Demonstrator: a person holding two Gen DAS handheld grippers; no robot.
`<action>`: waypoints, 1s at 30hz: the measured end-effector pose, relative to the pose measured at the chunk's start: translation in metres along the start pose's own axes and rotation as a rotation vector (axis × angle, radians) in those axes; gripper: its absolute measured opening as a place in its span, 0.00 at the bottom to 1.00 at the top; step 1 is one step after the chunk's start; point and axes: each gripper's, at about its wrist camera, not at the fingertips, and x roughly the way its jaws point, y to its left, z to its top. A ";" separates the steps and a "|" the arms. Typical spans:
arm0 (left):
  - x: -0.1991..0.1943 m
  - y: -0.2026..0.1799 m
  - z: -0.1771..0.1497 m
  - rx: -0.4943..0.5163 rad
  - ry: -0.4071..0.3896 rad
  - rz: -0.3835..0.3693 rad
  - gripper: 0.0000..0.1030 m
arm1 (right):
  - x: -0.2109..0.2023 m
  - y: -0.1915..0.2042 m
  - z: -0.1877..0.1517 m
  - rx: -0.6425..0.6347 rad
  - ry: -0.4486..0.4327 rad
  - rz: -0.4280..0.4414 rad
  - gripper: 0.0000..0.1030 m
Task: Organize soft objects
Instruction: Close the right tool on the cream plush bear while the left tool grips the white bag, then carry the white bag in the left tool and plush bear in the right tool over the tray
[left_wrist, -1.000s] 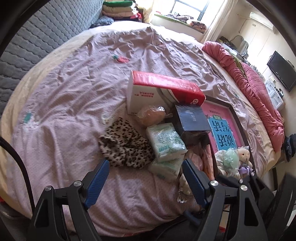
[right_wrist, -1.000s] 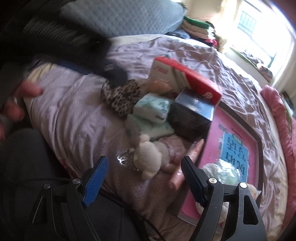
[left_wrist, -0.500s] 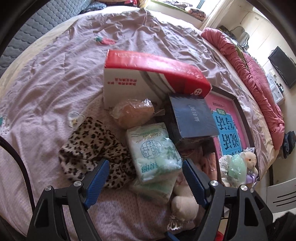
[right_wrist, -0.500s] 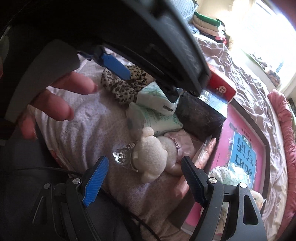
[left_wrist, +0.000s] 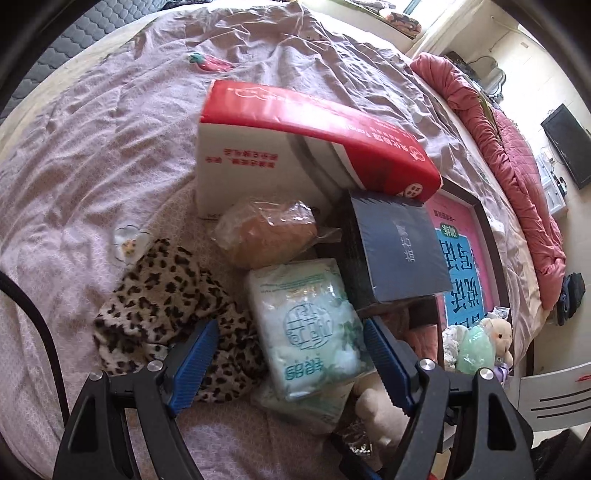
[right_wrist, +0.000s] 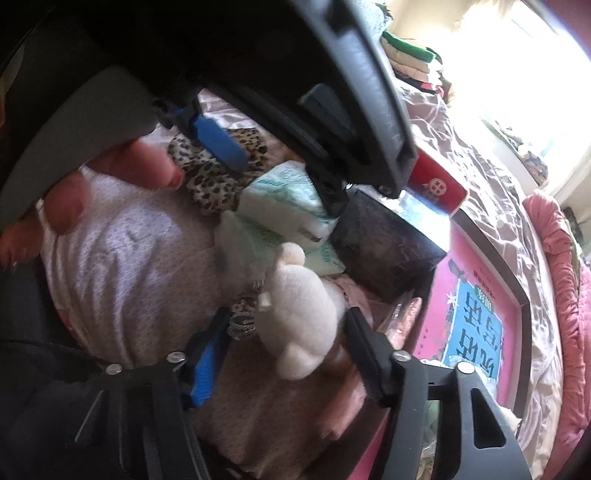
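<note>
Daylit, window (right_wrist: 546, 85) glare blown out, fisheye edges dark, right view blurred

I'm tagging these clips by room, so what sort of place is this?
Most likely a bedroom in a home. The items lie on a wide bed with a wrinkled lilac bedsheet, a rolled pink quilt lies along its far edge, and a dark screen hangs on the wall beyond.

A crumpled leopard-print fabric piece (left_wrist: 166, 314) is lying on the lilac bed sheet (left_wrist: 74, 166). Just beside it, a pale green plastic-wrapped tissue pack (left_wrist: 310, 328) is resting on top of a second similar pack (left_wrist: 306, 402). A cream plush toy (right_wrist: 299, 314) is lying at their near end, touching the lower pack. A brown soft lump in clear wrap (left_wrist: 266, 236) is sitting behind the packs.
</note>
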 end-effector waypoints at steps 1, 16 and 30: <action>0.001 -0.001 0.000 0.000 0.003 0.005 0.74 | -0.001 -0.004 -0.001 0.013 -0.010 0.007 0.55; -0.009 0.002 -0.006 -0.007 -0.031 -0.096 0.41 | -0.024 -0.071 -0.012 0.280 -0.129 0.170 0.49; -0.065 0.010 -0.027 0.008 -0.117 -0.084 0.40 | -0.062 -0.085 -0.004 0.381 -0.230 0.234 0.49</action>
